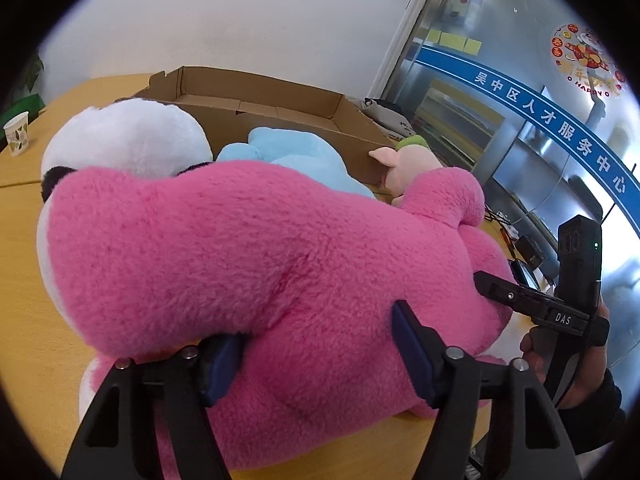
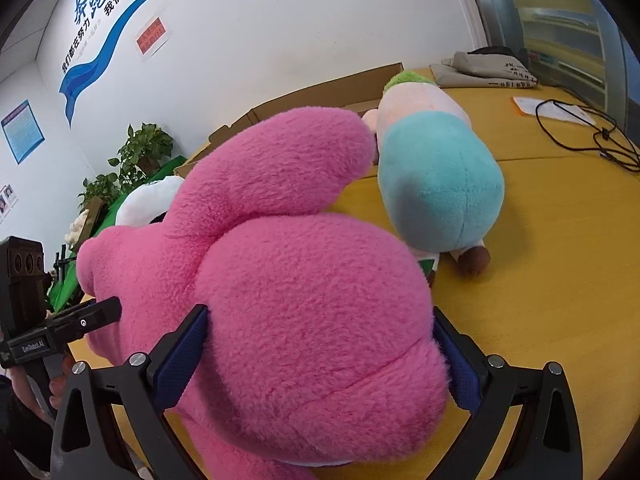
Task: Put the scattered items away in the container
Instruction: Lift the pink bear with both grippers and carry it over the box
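Large pink plush toy (image 1: pixel 260 264) lies on the yellow bench (image 1: pixel 24 264), filling the centre of both views, with the cardboard box (image 1: pixel 280 108) behind it at upper centre of the left wrist view. Left gripper (image 1: pixel 316 344): fingers part-open, straddling a fold of the plush; the pads (image 1: pixel 412 352) dent the fur, so it looks gripped. Right gripper (image 2: pixel 320 360): fingers spread wide around a bulging rounded end of the same toy, pads pushed into the pile on both sides. A white plush (image 1: pixel 128 140) and a pale blue plush (image 1: pixel 296 156) sit by the box wall; a teal-and-pink plush (image 2: pixel 436 176) lies just beside the pink one, right of centre in the right wrist view. Judgement: toy is light, very soft and bulky; it will sag and compress rather than resist, and fur may slide under the pads. Best hold is deep into the stuffed body at two well-separated spots, not a limb.
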`<state>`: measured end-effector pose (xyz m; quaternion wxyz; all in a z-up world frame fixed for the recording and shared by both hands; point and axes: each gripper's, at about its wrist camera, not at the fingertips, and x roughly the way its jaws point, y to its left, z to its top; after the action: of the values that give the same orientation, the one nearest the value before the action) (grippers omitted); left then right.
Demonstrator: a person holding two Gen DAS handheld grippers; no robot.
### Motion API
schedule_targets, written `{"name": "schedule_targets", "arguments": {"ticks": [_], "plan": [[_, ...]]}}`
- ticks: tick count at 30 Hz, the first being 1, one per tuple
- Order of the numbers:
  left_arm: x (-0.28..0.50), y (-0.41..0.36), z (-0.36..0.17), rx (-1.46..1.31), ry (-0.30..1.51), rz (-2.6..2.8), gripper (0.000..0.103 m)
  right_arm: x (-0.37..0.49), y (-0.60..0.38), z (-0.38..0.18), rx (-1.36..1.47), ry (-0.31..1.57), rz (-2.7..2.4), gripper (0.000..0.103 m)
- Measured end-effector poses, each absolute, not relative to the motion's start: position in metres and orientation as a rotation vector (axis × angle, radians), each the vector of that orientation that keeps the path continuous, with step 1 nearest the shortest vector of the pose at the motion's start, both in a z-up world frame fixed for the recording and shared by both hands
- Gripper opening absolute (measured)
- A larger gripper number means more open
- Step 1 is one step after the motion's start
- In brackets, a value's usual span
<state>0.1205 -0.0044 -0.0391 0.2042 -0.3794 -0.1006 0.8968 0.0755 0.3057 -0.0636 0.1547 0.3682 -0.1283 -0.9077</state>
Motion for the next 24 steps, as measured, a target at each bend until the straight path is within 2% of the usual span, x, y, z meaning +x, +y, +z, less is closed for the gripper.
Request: {"name": "schedule_targets", "arguments": {"ticks": [4,6,11,18,24], "plan": [[0.127,-0.011,-0.031,-1.023,-0.311,2.493,0.043,0.085,0.293,-0.052,1.074,-0.277,-2.631,0.089],[0.132,-0.011,-0.027,-1.010,-0.302,2.499,0.042,0.091,0.288,-0.046,1.067,-0.244,-2.655,0.082],[0.147,-0.014,-0.014,-0.975,-0.289,2.531,0.041,0.106,0.285,-0.032,1.050,-0.286,-2.675,0.076],[0.158,-0.027,0.043,-0.791,-0.253,2.612,0.040,0.128,0.265,0.024,0.810,-0.189,-2.741,0.073],[0.131,-0.038,0.108,-0.629,-0.174,2.677,0.040,0.105,0.248,0.083,0.638,-0.170,-2.754,0.073]]}}
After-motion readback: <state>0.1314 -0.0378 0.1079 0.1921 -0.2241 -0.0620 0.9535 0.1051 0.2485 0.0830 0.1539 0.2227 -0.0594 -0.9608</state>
